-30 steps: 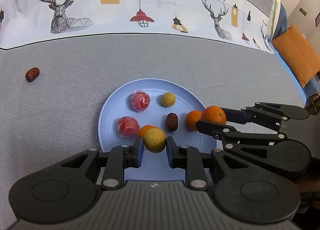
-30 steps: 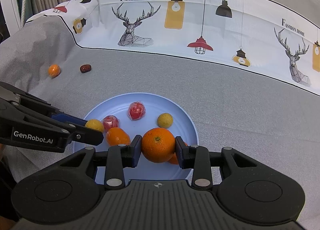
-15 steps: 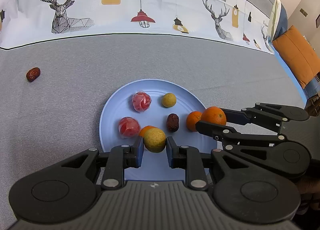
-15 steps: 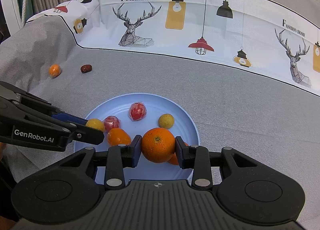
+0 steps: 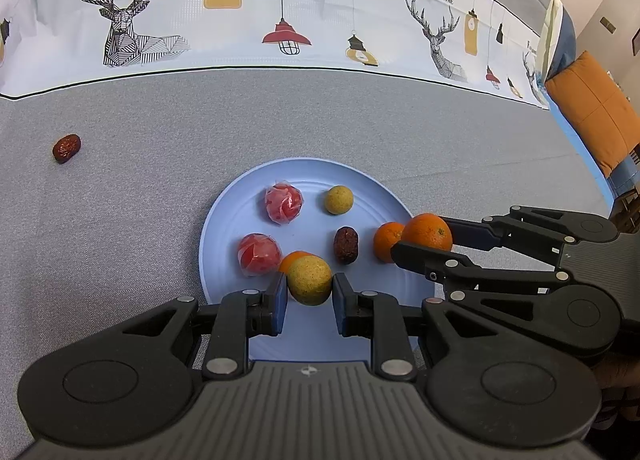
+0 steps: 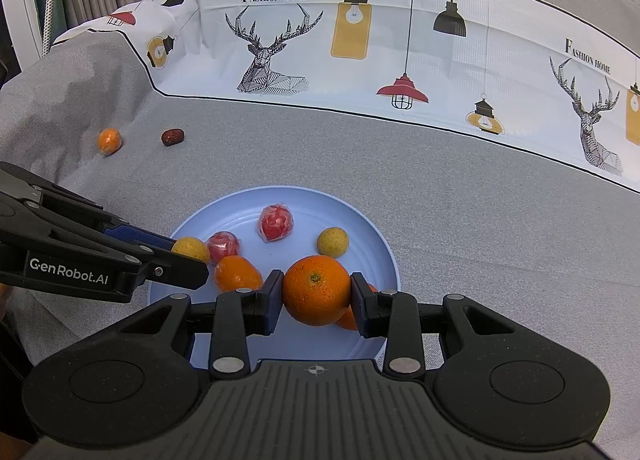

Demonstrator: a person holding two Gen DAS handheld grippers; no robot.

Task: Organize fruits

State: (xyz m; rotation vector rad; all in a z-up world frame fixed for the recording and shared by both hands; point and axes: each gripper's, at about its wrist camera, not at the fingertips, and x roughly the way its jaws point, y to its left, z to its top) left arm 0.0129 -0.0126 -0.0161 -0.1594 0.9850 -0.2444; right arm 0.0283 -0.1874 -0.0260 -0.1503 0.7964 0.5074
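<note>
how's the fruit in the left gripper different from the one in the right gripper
The yellow fruit in the left gripper is dull yellow and matte; the orange in the right gripper is bright orange with a green stem scar. The orange looks bigger. Both are round, clamped between blue pads over the blue plate.

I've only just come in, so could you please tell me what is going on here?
A person is gathering fruit onto a light blue plate on a grey cloth. The left hand-held gripper is shut on a yellow fruit, and the right hand-held gripper is shut on an orange, both over the plate. Two wrapped red fruits, another yellow one, a date and two oranges already lie on it. A small orange and a date remain out on the cloth.
</note>
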